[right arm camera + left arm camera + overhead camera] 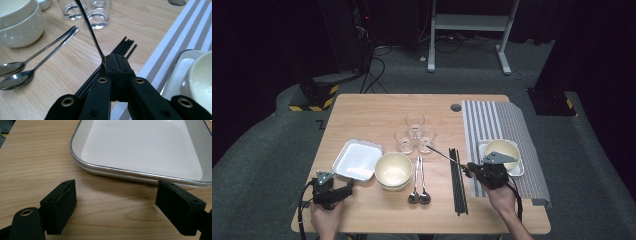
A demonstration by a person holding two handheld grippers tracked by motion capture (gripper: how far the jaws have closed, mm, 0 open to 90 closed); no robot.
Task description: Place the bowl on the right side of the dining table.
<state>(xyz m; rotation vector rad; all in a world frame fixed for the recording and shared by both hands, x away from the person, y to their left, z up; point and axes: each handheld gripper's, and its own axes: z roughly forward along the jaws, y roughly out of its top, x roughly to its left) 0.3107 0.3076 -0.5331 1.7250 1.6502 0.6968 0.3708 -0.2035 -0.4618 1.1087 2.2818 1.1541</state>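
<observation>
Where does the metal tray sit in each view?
High view: tray left of centre, between the left tool and the bowl.
Left gripper view: tray across the top, beyond the open left tool.
Right gripper view: a corner of the tray at the top left edge, behind the bowl.
Shared landmark: the wooden table under the tray.

We've got a light wooden table (pixel 362 107) here. Sitting right on it: a white square tray (pixel 357 159), stacked cream bowls (pixel 393 170), two spoons (pixel 418 195), three glasses (pixel 414 133), black chopsticks (pixel 458 187) and a striped placemat (pixel 492 120).
</observation>
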